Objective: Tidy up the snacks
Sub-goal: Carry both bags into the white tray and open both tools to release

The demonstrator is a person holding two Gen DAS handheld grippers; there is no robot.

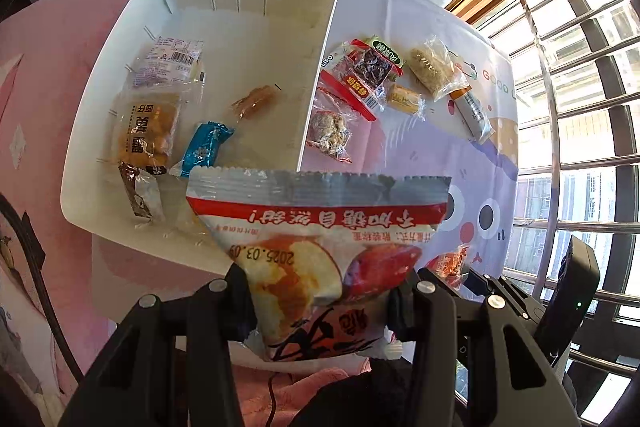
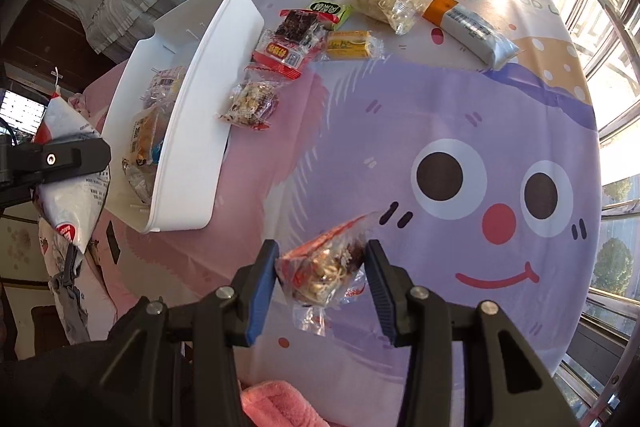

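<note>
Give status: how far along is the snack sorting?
About five snacks already lie in the white bin. Left gripper holds the sweet-potato chip bag; right gripper brackets a nut snack packet. Six packets remain on the tablecloth.

On the table (image 2: 440,99) the storage bin (image 2: 200,131) stands at the left with several snack packets (image 1: 148,131) inside; more loose snacks (image 2: 360,23) lie just right of it.

A cartoon-face tablecloth (image 2: 460,99) carries a white bin (image 2: 192,131) and scattered snack packets (image 2: 292,39).
</note>
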